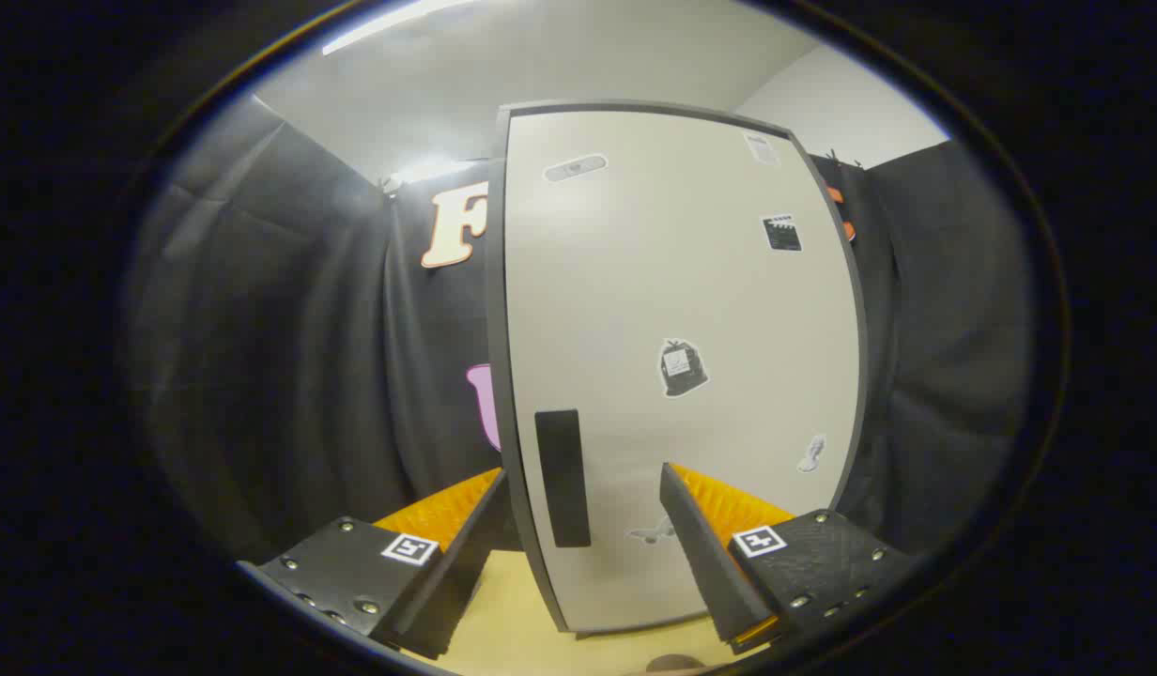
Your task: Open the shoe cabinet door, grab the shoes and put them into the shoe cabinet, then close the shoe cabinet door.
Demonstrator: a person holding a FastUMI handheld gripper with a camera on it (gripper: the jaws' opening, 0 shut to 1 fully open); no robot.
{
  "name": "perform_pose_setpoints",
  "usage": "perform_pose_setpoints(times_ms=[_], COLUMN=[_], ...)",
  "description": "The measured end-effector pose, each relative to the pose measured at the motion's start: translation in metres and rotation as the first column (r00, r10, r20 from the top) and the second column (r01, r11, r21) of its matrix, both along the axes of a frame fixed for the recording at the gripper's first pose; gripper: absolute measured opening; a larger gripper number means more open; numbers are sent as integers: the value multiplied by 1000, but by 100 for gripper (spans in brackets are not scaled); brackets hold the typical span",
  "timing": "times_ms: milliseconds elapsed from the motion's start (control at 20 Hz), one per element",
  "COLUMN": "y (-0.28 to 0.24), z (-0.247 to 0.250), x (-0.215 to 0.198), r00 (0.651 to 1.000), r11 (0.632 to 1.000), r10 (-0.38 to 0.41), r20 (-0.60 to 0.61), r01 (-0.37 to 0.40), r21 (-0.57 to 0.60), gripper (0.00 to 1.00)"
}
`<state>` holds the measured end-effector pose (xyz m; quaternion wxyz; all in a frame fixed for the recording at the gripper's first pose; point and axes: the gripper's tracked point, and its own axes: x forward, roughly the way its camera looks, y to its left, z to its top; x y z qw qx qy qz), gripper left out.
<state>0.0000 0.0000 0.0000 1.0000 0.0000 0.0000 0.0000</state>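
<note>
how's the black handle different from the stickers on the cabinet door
The handle is one plain black upright bar near the door's left edge, lying just ahead of the open gripper, between its fingers. The stickers are several small shapes with pale outlines, scattered over the door's upper and right parts, and look flat. Both sit on the closed door's pale face.

Under your gripper (583, 545), whose fingers are held wide apart with nothing between them, you see a pale yellow floor (508, 601), and the white shoe cabinet (682, 357) seems to stand right on it, door shut, just ahead.
</note>
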Motion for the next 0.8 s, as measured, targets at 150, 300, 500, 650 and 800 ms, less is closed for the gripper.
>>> perform_pose_setpoints(times_ms=[150,300,500,650,800], y=[2,4,5,7,8], z=[-2,-4,-7,-11,-15], x=[8,14,21,26,34], r00=[1000,1000,1000,1000,999], r11=[1000,1000,1000,1000,1000], r10=[-2,-5,-9,-11,-16], r20=[-5,-9,-13,-20,-28], r01=[2,5,9,11,15], r21=[3,4,1,0,-5], gripper=[98,98,98,98,98])
